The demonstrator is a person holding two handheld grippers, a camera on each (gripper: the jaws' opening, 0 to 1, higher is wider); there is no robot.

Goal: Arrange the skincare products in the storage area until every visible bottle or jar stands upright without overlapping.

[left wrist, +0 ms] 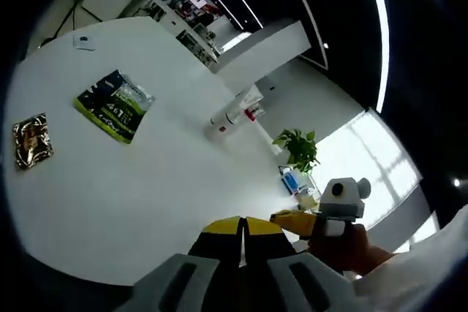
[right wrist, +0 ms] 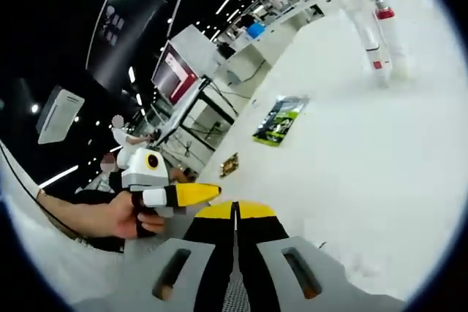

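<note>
Several white skincare bottles with red marks (left wrist: 234, 116) stand grouped at the table's far edge, well away from both grippers. In the right gripper view the same bottles (right wrist: 379, 34) appear at the top right, one of them red-capped; they are too far off to judge their poses. My left gripper (left wrist: 242, 228) hovers above the near side of the white table (left wrist: 168, 180), yellow tips pressed together, holding nothing. My right gripper (right wrist: 235, 213) is likewise shut and bare. Each gripper appears beside the other: the right gripper (left wrist: 296, 218) and the left gripper (right wrist: 186, 193), each held by a hand.
A green and black sachet (left wrist: 113, 104) lies flat on the table, with a small gold packet (left wrist: 31, 140) and a white card (left wrist: 82, 42) nearby. The sachet (right wrist: 279, 120) and the gold packet (right wrist: 230, 164) also lie left of the bottles. A potted plant (left wrist: 298, 147) stands beyond the table.
</note>
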